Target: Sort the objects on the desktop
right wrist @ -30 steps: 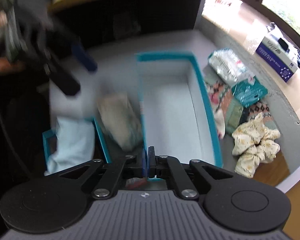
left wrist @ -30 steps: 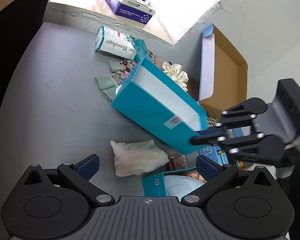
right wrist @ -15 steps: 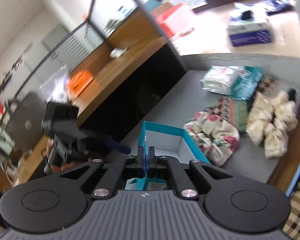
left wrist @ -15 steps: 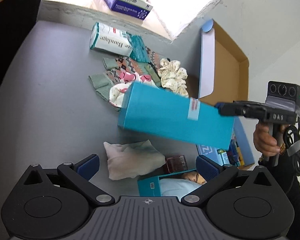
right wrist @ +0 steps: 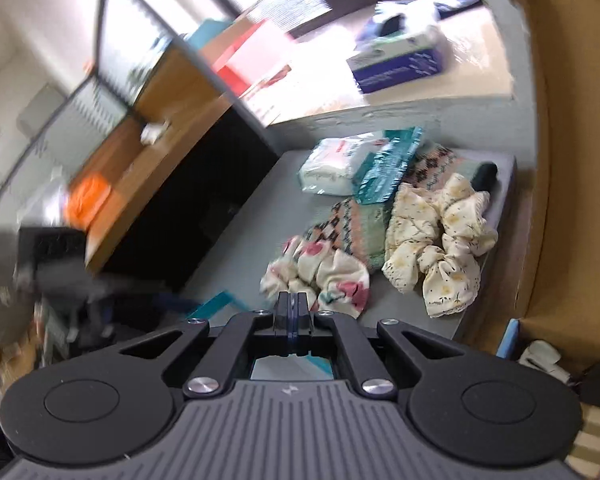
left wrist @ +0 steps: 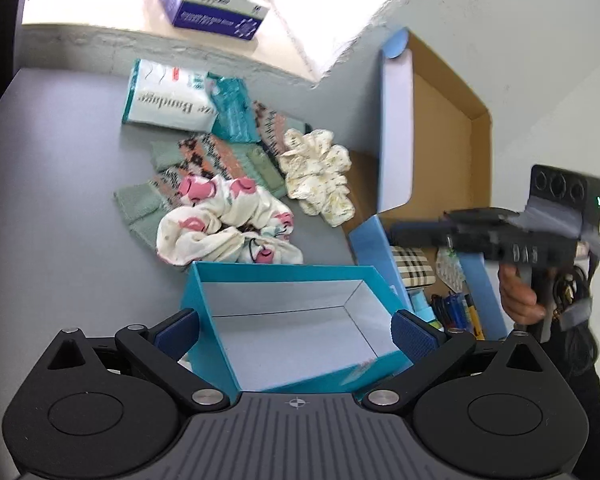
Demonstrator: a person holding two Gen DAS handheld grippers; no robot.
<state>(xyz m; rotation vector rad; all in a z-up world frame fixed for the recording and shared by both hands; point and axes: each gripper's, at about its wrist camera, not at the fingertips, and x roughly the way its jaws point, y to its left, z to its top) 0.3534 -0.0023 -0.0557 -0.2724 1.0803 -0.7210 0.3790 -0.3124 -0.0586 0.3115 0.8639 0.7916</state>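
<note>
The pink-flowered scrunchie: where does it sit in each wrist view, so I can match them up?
Left wrist: pink-flowered scrunchie lies centre-left on the grey desk, just beyond the open teal box.
Right wrist: it sits at lower centre, just past the closed fingertips of the right gripper.
Shared landmark: the cream scrunchie beside it, to its right in both views.

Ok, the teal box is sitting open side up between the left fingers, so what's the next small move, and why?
Probably close the left hand-held gripper on the teal box to steady it. Its fingers are spread on either side of the box, which stands empty with its opening up, just in front of the pink floral scrunchie. The right hand-held gripper is off to the side, jaws together and apparently empty.
</note>
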